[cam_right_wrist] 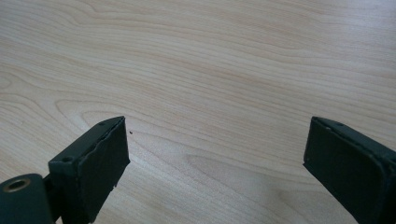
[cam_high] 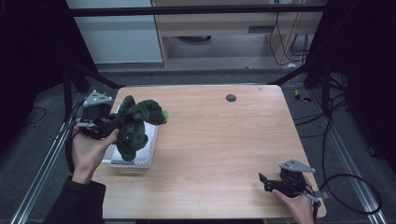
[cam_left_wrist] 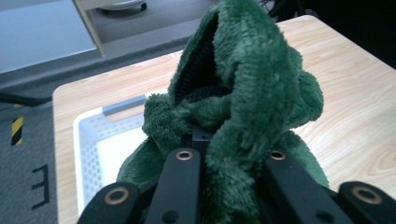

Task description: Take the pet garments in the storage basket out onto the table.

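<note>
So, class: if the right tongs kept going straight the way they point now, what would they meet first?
Probably just the bare light wooden table: the open right tongs angle down toward it, with nothing between the jaws. In the high view they point left; depth is unclear.

1 wooden table (cam_high: 224, 140) is showing in the high view. 1 white perforated basket (cam_high: 140, 161) is sitting on it at the left. 1 green plush toy (cam_high: 135, 123) is hanging above that basket. 2 grippers are showing: the left gripper (cam_high: 109, 122) and the right gripper (cam_high: 266, 183). 2 hands are holding them, 1 each. 1 small dark round spot (cam_high: 230, 97) is lying near the table's far edge.
</note>
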A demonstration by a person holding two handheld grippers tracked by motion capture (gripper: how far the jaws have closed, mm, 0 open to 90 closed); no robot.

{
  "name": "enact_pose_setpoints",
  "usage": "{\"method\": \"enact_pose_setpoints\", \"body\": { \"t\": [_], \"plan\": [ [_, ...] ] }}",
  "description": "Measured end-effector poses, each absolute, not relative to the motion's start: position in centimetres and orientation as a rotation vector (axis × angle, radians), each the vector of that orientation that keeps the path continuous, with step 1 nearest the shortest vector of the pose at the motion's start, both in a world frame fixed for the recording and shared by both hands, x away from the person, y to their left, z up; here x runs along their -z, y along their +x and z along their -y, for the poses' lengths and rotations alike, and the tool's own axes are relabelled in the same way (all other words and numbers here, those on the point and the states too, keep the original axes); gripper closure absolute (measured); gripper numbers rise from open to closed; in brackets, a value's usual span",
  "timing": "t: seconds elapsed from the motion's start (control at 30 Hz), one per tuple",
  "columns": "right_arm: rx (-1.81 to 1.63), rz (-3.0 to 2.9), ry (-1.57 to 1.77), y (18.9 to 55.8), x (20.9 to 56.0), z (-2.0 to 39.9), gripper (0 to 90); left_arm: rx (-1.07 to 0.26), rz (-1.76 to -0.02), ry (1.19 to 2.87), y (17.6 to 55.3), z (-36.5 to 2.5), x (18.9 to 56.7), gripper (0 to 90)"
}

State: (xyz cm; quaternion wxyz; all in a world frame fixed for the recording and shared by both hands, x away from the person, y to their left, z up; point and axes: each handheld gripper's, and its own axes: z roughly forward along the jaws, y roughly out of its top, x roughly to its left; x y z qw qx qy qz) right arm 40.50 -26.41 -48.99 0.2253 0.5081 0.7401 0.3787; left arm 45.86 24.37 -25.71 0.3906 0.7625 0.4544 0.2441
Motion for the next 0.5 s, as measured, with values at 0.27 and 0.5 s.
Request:
{"method": "enact_pose_setpoints", "body": {
  "t": [0.27,0.5],
  "plan": [
    [-1.044,-2.031,1.384,40.5,49.0,26.5,6.7,-0.594,-1.104,1.952,45.9,-22.2,25.6,82.2],
    [-1.046,-2.026,1.382,40.4,49.0,26.5,6.7,-0.567,-1.06,1.966,46.0,-20.5,25.9,82.2]
  ]
}}
